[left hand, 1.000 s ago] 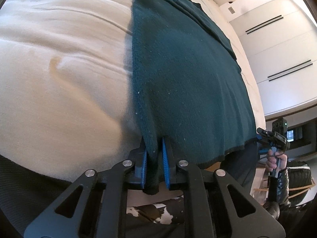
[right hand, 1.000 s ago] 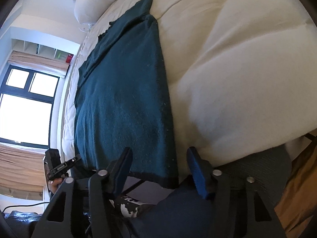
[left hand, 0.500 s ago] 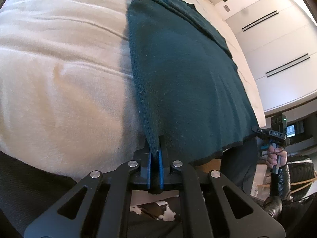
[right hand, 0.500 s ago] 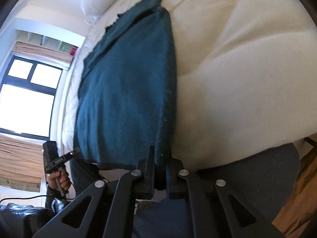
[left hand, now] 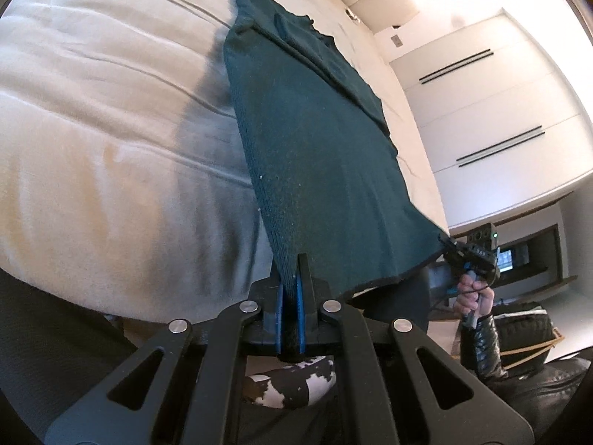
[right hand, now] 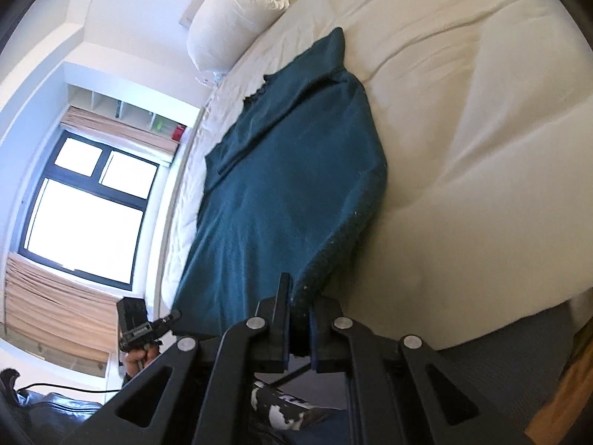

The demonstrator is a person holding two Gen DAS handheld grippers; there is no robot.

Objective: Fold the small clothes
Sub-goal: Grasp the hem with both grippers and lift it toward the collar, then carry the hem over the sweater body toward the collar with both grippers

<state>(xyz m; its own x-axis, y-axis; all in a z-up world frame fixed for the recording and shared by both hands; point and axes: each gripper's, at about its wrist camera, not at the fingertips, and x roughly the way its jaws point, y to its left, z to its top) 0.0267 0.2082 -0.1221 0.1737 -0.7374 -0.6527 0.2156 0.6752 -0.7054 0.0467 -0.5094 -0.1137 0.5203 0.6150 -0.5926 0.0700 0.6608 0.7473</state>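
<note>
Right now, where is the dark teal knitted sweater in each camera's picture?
Left wrist view: the dark teal knitted sweater runs from top centre down to the left gripper, shut on its hem.
Right wrist view: the sweater fills the middle, down to the right gripper, shut on its corner.
Shared landmark: the cream bedcover underneath.

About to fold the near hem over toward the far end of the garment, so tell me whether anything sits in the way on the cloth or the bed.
Nothing visible does. Both the left gripper and right gripper are shut on the teal garment's near corners; its top surface and the surrounding bed are bare. The pillow lies beyond the far end.
</note>
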